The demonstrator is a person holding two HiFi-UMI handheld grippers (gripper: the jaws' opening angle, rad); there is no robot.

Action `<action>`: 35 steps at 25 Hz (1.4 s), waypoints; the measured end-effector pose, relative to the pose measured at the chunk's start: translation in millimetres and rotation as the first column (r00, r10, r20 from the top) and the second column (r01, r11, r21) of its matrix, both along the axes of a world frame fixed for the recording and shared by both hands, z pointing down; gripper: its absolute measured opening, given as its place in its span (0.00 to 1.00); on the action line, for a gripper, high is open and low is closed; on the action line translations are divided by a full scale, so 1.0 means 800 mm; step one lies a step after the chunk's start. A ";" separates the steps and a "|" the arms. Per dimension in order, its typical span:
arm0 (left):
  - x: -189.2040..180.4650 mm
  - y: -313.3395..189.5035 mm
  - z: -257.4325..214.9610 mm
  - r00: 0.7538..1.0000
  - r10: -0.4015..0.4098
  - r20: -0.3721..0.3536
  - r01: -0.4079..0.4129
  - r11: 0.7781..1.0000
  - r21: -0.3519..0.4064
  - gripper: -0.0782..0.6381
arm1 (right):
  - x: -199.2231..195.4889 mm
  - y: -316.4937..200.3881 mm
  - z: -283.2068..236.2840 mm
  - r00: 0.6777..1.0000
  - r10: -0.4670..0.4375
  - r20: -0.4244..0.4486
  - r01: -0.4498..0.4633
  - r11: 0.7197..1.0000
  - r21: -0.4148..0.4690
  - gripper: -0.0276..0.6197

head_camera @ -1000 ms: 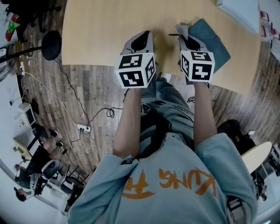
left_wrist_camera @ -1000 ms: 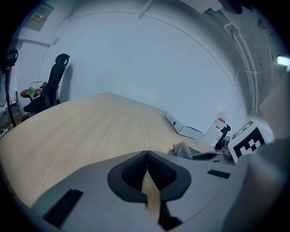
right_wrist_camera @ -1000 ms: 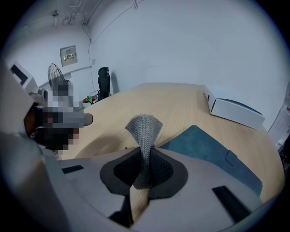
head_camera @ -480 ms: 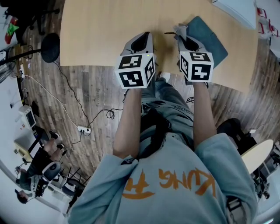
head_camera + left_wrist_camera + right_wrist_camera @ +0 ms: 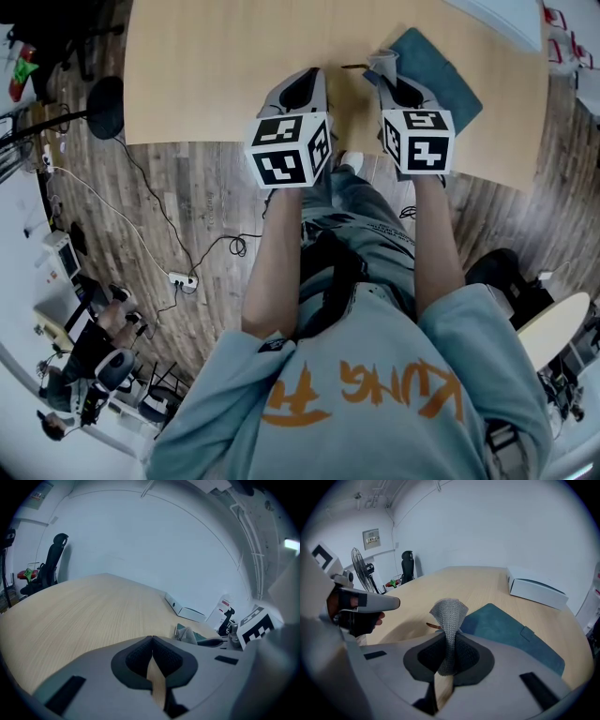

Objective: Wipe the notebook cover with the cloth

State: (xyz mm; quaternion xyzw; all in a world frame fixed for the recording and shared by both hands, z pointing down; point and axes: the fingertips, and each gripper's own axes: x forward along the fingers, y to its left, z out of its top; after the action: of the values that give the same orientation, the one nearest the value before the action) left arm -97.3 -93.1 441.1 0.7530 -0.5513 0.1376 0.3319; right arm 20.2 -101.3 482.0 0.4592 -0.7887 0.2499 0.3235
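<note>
Teal notebook point(image 5: 445, 75) lies flat on the pale wooden table point(image 5: 216, 66), in the upper right of the head view and across the right half of the right gripper view. Your right tool point(image 5: 390, 82) sits at the notebook's left edge, its jaws pinching a grey knitted cloth point(image 5: 449, 616). The cloth stands up between them in a twisted fold and flares open at the top. Whether the cloth touches the cover cannot be told. Your left tool point(image 5: 302, 89) is beside the right one at upper centre of the head view, over bare table, jaws pressed together on nothing. Beyond the notebook, a white box point(image 5: 536, 592) rests on the table at the right gripper view's upper right.
</note>
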 end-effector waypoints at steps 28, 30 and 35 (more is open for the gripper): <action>0.048 0.019 0.005 0.998 0.062 0.016 -0.062 0.998 -0.009 0.13 | 0.034 0.023 0.001 1.000 0.011 0.021 -0.011 1.000 0.008 0.09; 0.051 0.020 0.007 0.998 0.067 0.018 -0.067 0.998 -0.010 0.13 | 0.036 0.025 0.002 1.000 0.011 0.022 -0.012 1.000 0.010 0.09; 0.062 0.023 0.006 0.997 0.079 0.022 -0.079 0.997 -0.012 0.13 | 0.045 0.028 0.000 1.000 0.014 0.022 -0.015 1.000 0.009 0.09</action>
State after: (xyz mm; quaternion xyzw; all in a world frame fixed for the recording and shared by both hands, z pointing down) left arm -47.5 -74.4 445.9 0.7708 -0.5240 0.1620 0.3242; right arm 56.6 -78.6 482.1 0.4635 -0.7899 0.2539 0.3110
